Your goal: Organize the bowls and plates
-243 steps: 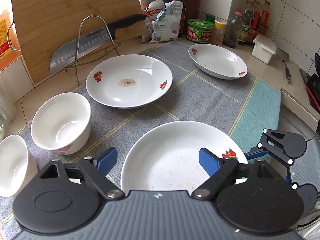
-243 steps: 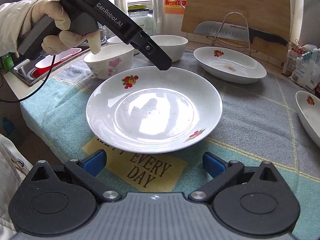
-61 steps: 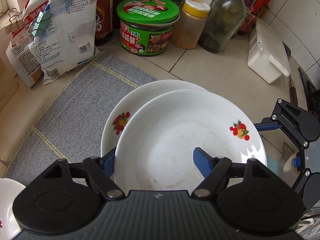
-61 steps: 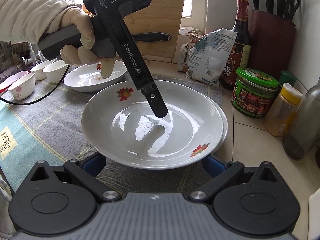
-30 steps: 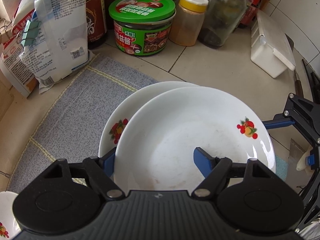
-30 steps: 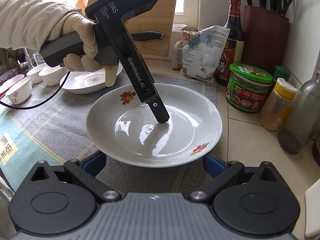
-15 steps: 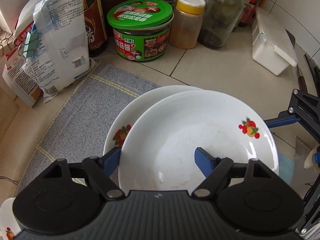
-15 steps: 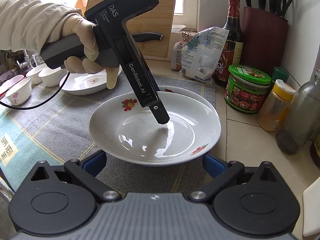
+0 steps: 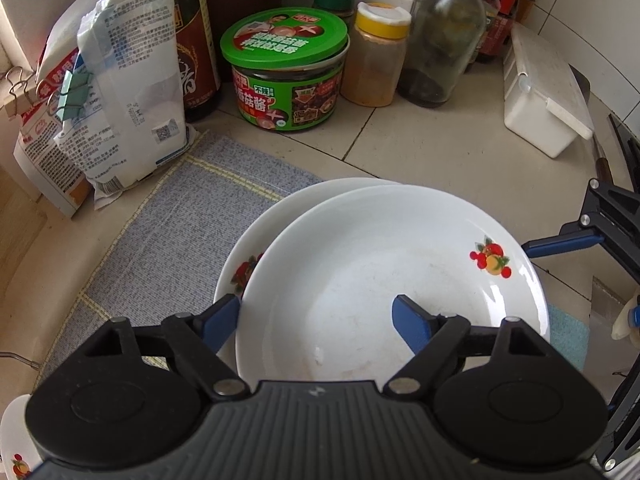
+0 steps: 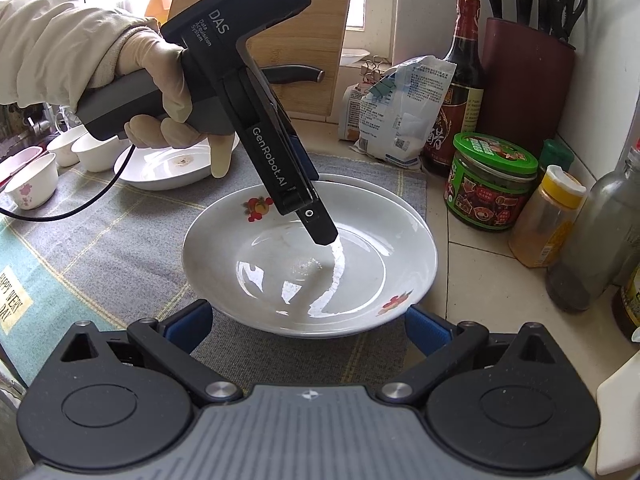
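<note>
Two white fruit-print plates are stacked on the grey mat. The top plate (image 9: pixel 380 272) sits nested in the lower plate (image 9: pixel 280 216), slightly offset to the right. My left gripper (image 9: pixel 316 322) straddles the top plate's near-left rim, one pad outside and one inside. Its jaws are opening and the pads no longer press on the rim. In the right wrist view its inner finger (image 10: pixel 320 232) points down into the top plate (image 10: pixel 280 280). My right gripper (image 10: pixel 306 326) is open, just short of the plate's near rim, holding nothing.
Behind the stack stand a green-lidded jar (image 9: pixel 286 76), a yellow-capped jar (image 9: pixel 378 56), a glass bottle (image 9: pixel 442 40), a white box (image 9: pixel 544 100) and clipped bags (image 9: pixel 128 92). A third plate (image 10: pixel 168 168) and small bowls (image 10: pixel 36 180) sit far left on the mat.
The top plate has sunk from a lifted tilt down into the lower plate. My left gripper's jaws have spread apart off its rim. The right gripper has stayed still.
</note>
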{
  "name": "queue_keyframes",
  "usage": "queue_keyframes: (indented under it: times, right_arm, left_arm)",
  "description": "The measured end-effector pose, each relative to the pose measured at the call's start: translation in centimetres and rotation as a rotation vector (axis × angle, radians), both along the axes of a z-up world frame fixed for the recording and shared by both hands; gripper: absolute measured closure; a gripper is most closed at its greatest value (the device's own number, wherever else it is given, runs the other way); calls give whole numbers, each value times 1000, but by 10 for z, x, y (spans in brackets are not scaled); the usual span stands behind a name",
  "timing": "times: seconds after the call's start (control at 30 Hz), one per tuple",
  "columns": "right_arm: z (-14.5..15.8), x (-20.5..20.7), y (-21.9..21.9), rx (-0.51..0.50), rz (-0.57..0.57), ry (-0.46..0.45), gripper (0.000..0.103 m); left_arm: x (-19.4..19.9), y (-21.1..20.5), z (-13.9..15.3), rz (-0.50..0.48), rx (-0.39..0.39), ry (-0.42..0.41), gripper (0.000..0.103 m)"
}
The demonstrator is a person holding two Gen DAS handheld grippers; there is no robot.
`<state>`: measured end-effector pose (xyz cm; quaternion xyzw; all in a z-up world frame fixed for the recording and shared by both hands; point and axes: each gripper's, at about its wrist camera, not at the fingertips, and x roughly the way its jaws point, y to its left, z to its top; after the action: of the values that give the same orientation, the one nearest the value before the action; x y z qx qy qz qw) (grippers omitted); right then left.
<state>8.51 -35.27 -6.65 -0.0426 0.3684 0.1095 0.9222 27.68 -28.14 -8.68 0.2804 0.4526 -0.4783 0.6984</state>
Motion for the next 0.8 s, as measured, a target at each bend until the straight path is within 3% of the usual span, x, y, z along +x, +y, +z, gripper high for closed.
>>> queue_keyframes:
  times: [0.3, 0.57, 0.8]
  right_arm:
    - [-1, 3, 6, -17, 15, -1, 0]
    - [-1, 0, 10, -24, 15, 0, 0]
    - [-1, -2, 15, -25, 5, 2, 0]
  left_arm:
    - [-9, 11, 15, 8, -36, -30, 19]
    - [-40, 32, 37, 14, -115, -160, 17]
    - [-62, 61, 44, 141, -163, -178, 15]
